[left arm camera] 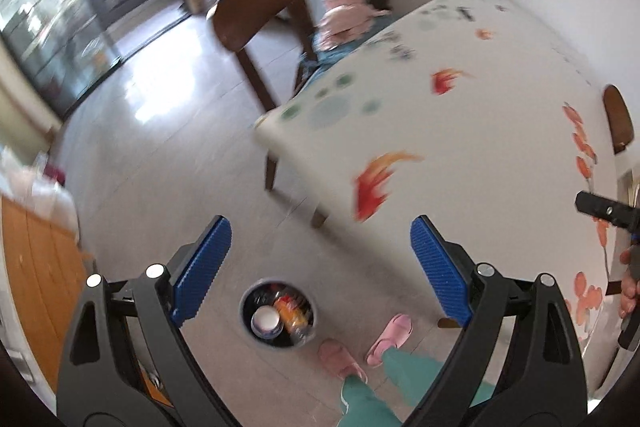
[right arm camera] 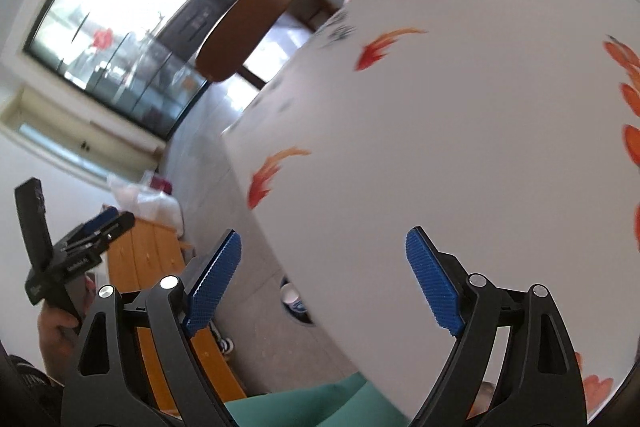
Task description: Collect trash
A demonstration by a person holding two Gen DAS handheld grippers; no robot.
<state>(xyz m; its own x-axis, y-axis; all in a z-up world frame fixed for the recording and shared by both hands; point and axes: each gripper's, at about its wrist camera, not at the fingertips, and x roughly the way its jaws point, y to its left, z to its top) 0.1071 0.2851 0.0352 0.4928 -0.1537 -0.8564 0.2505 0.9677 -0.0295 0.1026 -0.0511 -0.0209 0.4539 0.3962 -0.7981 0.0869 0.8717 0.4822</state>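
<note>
Trash bin (left arm camera: 279, 313) on the tiled floor (left arm camera: 168, 163), at about 6 o'clock in the left wrist view, just off the near corner of the table (left arm camera: 460, 147). Inside: a white paper cup (left arm camera: 265, 319), an orange wrapper (left arm camera: 289, 307) and what looks like a clear plastic bottle (left arm camera: 301, 331), blurred. Same bin glimpsed in the right wrist view (right arm camera: 294, 301), mostly hidden by the table edge, cup showing. Left gripper (left arm camera: 320, 267) with blue pads wide apart, nothing between them, aimed down at floor and bin. Right gripper (right arm camera: 323, 279) likewise spread, empty, over the white tablecloth with its red-orange fish print. Pink slippers (left arm camera: 390, 333) and green trouser legs (left arm camera: 372, 387) at 5 o'clock, just beside the bin. Brown wooden chair (left arm camera: 264, 7) at 11 o'clock beyond the table, pink cloth (left arm camera: 346, 11) heaped on its seat. Orange wooden cabinet (left arm camera: 44, 267) at 8 o'clock. Bright window (right arm camera: 120, 27) at 10 o'clock in the right view.
</note>
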